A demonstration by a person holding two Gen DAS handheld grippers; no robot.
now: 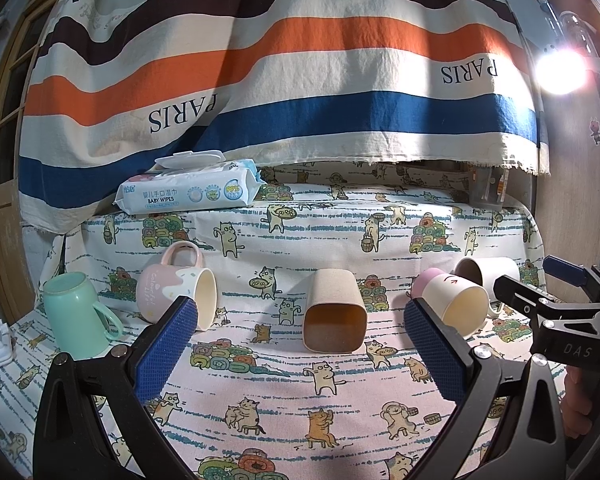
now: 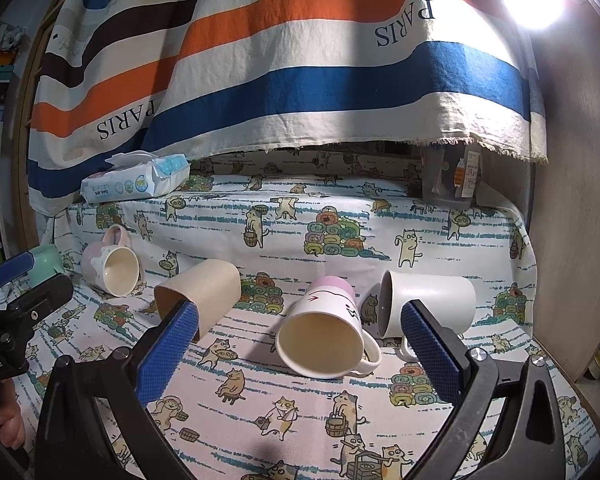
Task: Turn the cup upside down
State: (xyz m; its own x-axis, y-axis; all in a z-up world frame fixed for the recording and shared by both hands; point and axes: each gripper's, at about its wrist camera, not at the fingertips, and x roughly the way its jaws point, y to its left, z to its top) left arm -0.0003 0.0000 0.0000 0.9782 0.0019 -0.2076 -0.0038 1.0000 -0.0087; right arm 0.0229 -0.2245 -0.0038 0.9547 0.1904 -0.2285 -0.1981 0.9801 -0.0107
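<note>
- The left gripper (image 1: 300,322) is hovering with its blue-padded jaws spread wide, grasping nothing
- The square-mouthed beige plastic tumbler (image 1: 334,312) is lying on its side mid-worktop on the cat-print cloth (image 1: 284,392), straight ahead between those jaws, mouth facing the gripper, long axis running toward the back edge
- The right gripper (image 2: 298,322) is likewise hanging released, facing the pink-and-cream mug (image 2: 324,328) lying on its side
- The left gripper is looking nearer the tumbler, the right nearer the mug
</note>
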